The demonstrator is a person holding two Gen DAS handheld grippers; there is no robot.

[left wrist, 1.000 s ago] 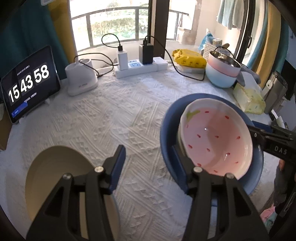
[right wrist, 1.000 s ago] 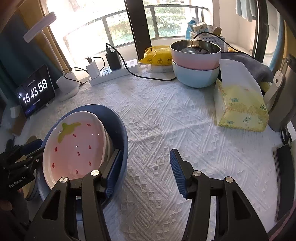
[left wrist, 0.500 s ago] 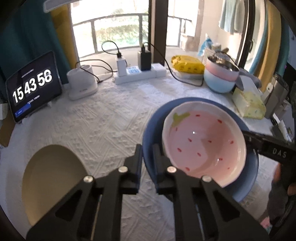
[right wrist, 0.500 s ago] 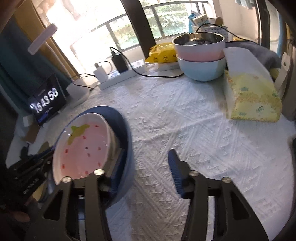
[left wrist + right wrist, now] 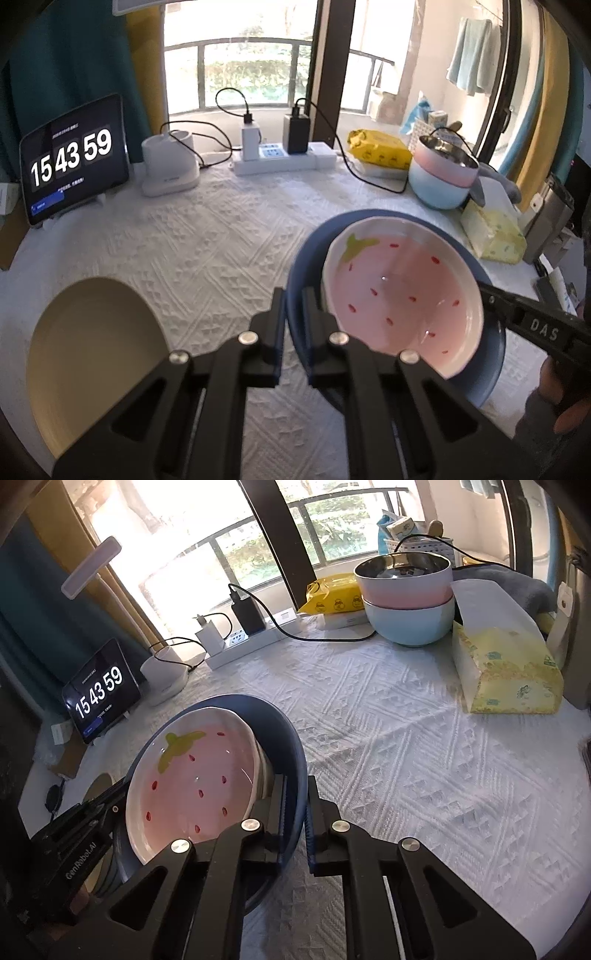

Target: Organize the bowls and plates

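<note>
Off to the left on the white tablecloth (image 5: 207,266) a beige plate (image 5: 92,350) lies flat, seemingly waiting its turn. Next, the left gripper (image 5: 293,306) is clamped on the near rim of the blue plate (image 5: 306,258), the strawberry bowl (image 5: 402,295) nested inside it; on the opposite rim the right gripper (image 5: 295,808) pinches too, probably so the stack stays level when carried.

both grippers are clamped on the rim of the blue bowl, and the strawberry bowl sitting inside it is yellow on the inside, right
Not quite. The strawberry bowl is pink inside, with red seed marks and a green leaf, not yellow; both wrist views show this. The rest holds: the left gripper and the right gripper each have their fingers closed on the rim of the blue bowl, with the strawberry bowl sitting inside it.
</note>
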